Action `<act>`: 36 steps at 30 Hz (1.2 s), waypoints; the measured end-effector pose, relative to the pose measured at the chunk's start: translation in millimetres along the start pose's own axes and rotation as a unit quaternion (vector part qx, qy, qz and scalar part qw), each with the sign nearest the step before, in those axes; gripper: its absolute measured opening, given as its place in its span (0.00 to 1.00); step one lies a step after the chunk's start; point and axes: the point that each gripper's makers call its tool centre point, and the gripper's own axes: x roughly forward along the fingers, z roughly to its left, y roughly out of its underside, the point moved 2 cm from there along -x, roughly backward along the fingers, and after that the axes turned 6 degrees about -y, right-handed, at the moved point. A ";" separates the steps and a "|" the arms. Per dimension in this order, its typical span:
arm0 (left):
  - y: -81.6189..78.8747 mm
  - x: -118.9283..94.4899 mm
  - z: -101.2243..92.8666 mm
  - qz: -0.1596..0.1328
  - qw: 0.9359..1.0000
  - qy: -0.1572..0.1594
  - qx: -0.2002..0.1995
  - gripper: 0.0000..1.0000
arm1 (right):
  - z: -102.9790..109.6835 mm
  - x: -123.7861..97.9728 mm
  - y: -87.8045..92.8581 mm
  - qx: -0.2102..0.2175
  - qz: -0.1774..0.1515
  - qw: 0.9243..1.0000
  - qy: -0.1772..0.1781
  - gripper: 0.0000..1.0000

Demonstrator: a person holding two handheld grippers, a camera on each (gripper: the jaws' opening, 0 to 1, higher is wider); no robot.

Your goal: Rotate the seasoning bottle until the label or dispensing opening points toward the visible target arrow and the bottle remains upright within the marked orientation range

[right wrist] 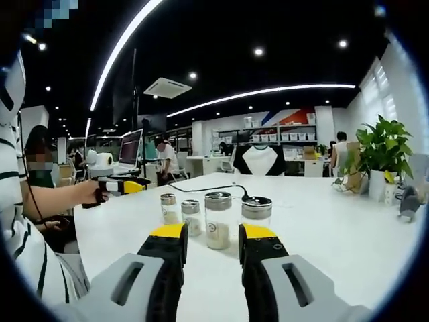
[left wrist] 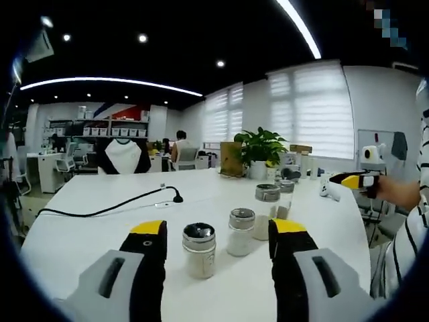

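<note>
Several glass seasoning bottles with metal lids stand upright in a loose row on the white table (left wrist: 80,241). In the left gripper view the nearest bottle (left wrist: 200,249) sits just ahead of my left gripper (left wrist: 218,229), whose jaws are spread wide and hold nothing. A second bottle (left wrist: 240,231) and a third bottle (left wrist: 267,201) stand further back. My right gripper (right wrist: 213,235) is open, with a bottle (right wrist: 218,220) just beyond its tips and a wider-lidded bottle (right wrist: 256,209) to the right. The left gripper (right wrist: 120,186) is seen at the left, held in a hand.
A black cable (left wrist: 107,208) lies across the table behind the bottles. A potted plant (left wrist: 260,151) and small items stand at the far edge. The person's striped sleeve (right wrist: 20,241) is at the table's side. Desks, shelves and seated people fill the room behind.
</note>
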 end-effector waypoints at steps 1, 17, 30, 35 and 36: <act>-2.1 -1.9 0.6 -0.005 1.000 -0.004 -0.001 0.82 | -4.0 -0.7 -0.5 -0.004 -0.001 1.000 0.011 0.29; -14.6 -34.0 14.9 -0.023 0.997 -0.079 -0.002 1.00 | -45.0 0.1 -11.6 0.019 -0.029 0.994 0.099 0.97; -23.0 -55.5 24.4 -0.050 0.994 -0.102 0.003 1.00 | -53.5 1.0 -2.3 -0.010 0.010 0.994 0.109 1.00; -25.1 -58.8 20.9 -0.064 0.992 -0.110 0.020 1.00 | -54.8 2.5 -4.2 -0.013 0.003 0.994 0.108 1.00; -25.3 -59.5 19.9 -0.065 0.992 -0.109 0.021 1.00 | -54.7 2.6 -3.5 -0.015 0.004 0.994 0.108 1.00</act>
